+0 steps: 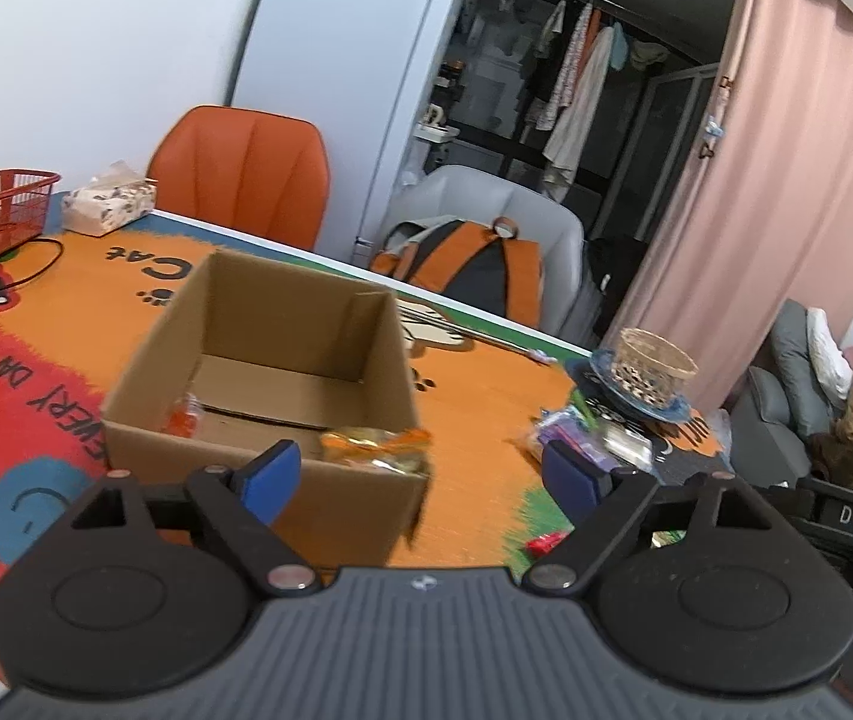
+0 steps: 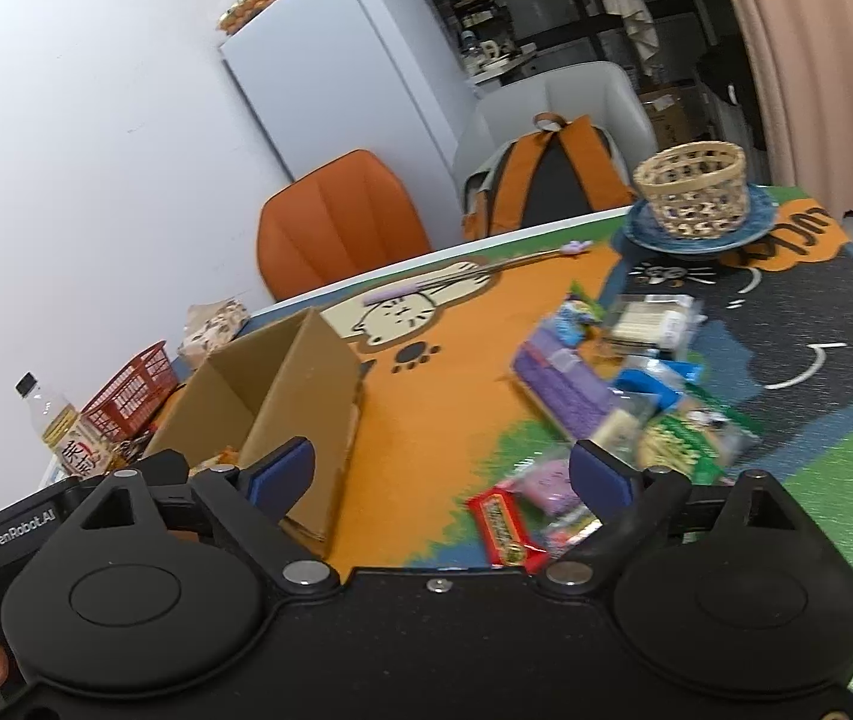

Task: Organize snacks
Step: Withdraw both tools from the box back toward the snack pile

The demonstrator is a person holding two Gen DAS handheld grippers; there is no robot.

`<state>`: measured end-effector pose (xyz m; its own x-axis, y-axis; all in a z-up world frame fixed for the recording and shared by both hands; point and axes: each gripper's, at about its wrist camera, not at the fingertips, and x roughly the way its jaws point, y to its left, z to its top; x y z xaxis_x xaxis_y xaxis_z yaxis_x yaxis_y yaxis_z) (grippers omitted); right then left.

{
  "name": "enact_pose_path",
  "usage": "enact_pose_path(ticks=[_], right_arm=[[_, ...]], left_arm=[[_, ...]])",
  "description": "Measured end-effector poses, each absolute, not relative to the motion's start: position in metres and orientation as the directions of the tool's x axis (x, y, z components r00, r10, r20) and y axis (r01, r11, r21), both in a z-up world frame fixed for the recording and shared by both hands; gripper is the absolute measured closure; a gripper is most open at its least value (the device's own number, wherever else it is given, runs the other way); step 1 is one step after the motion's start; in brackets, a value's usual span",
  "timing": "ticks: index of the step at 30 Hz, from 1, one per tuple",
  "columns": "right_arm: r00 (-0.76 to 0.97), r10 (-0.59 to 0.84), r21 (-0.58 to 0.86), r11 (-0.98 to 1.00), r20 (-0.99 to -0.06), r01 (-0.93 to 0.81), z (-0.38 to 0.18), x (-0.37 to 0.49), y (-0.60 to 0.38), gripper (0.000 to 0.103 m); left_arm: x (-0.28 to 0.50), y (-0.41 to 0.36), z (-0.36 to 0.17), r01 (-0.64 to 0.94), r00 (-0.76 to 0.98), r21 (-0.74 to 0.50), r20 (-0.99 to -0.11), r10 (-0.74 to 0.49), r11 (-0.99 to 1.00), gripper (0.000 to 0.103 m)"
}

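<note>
Both wrist views, somewhat blurred, share the box [image 1: 264,372].

The open brown box [image 1: 282,324] is matt corrugated cardboard, standing on a fuzzy printed orange cloth mat [image 2: 426,432]. To its right, glossy crinkled plastic snack packets [image 2: 636,414] lie near a woven straw basket [image 2: 693,186] on a glazed blue plate [image 2: 642,234].
</note>
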<state>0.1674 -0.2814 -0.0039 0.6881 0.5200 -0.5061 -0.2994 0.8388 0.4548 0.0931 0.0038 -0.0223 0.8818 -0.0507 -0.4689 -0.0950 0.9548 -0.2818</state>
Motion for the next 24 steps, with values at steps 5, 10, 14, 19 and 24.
enact_pose_path(ticks=[5,10,14,19,24], right_arm=[[0.695,0.508,0.452,0.845,-0.509,-0.286,-0.007,0.163,-0.295,0.007],[0.700,0.501,0.453,0.848,-0.510,-0.276,-0.012,0.161,-0.306,0.006],[0.705,0.493,0.457,0.849,-0.510,-0.264,-0.015,0.158,-0.315,0.006],[0.710,0.486,0.461,0.851,-0.510,-0.251,-0.021,0.157,-0.326,0.008],[0.695,0.492,0.463,0.850,-0.525,-0.251,-0.029,0.157,-0.331,0.014]], left_arm=[[0.094,-0.010,-0.024,-0.073,0.877,-0.279,-0.475,-0.072,0.957,0.016],[0.093,-0.025,-0.025,-0.045,0.875,-0.270,-0.476,-0.092,0.962,0.016],[0.095,-0.037,-0.028,-0.026,0.868,-0.270,-0.484,-0.113,0.963,0.016],[0.097,-0.051,-0.037,-0.006,0.861,-0.276,-0.490,-0.135,0.961,0.016],[0.100,-0.062,-0.046,0.010,0.855,-0.288,-0.495,-0.157,0.958,0.016]])
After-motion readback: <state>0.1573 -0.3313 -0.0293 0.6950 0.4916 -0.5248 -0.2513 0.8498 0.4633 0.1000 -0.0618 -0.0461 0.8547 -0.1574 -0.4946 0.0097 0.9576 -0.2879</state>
